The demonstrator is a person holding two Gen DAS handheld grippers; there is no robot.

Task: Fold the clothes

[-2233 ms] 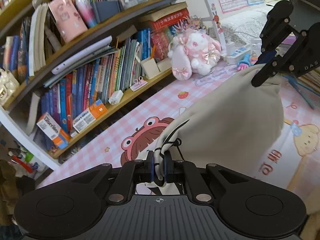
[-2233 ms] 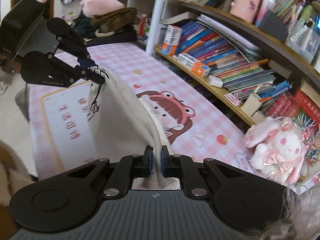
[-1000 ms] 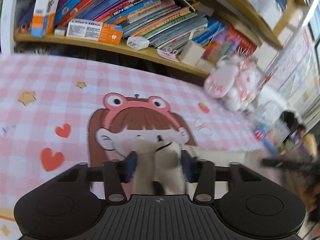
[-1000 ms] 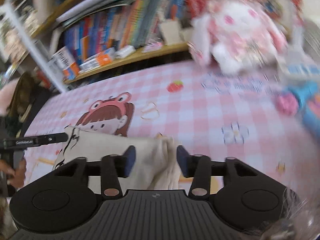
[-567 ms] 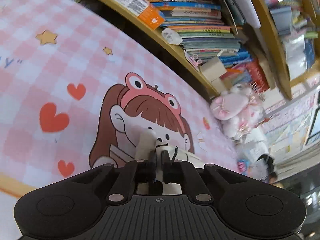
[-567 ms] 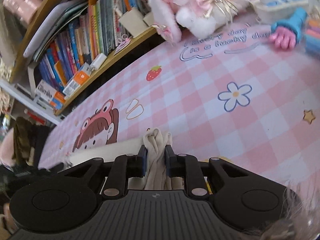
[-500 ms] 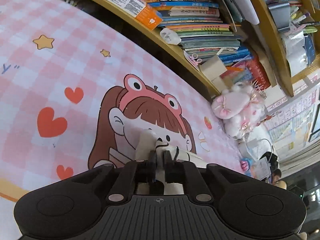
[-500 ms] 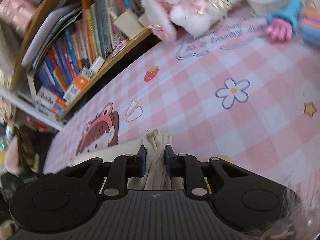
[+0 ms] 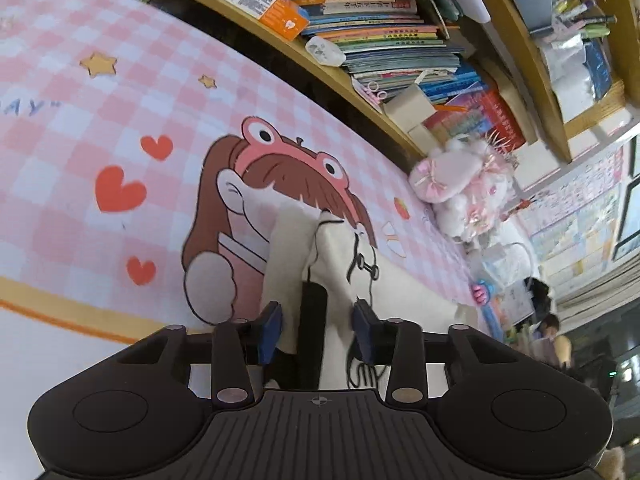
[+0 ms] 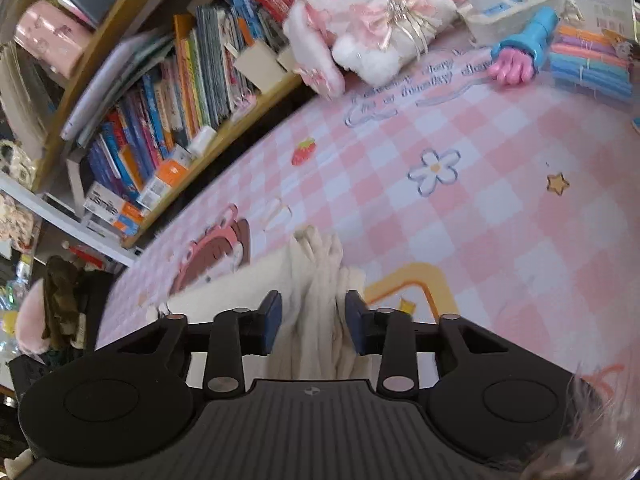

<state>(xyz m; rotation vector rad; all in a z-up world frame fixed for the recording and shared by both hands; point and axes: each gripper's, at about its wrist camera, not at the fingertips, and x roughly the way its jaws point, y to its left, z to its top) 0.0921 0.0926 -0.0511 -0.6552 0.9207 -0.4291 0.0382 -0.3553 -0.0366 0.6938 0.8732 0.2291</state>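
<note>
Now both grippers — left gripper [image 9: 318,330], right gripper [image 10: 313,322] — stand jaws apart, straddling the cream garment [image 10: 320,264] lying lengthwise between them.

Both views are evenly and brightly lit without hard shadows, strong fisheye bending is seen at the edges where the bookshelf [image 9: 400,52] curves, and motion blur is noticed toward the left of the right wrist view.
</note>
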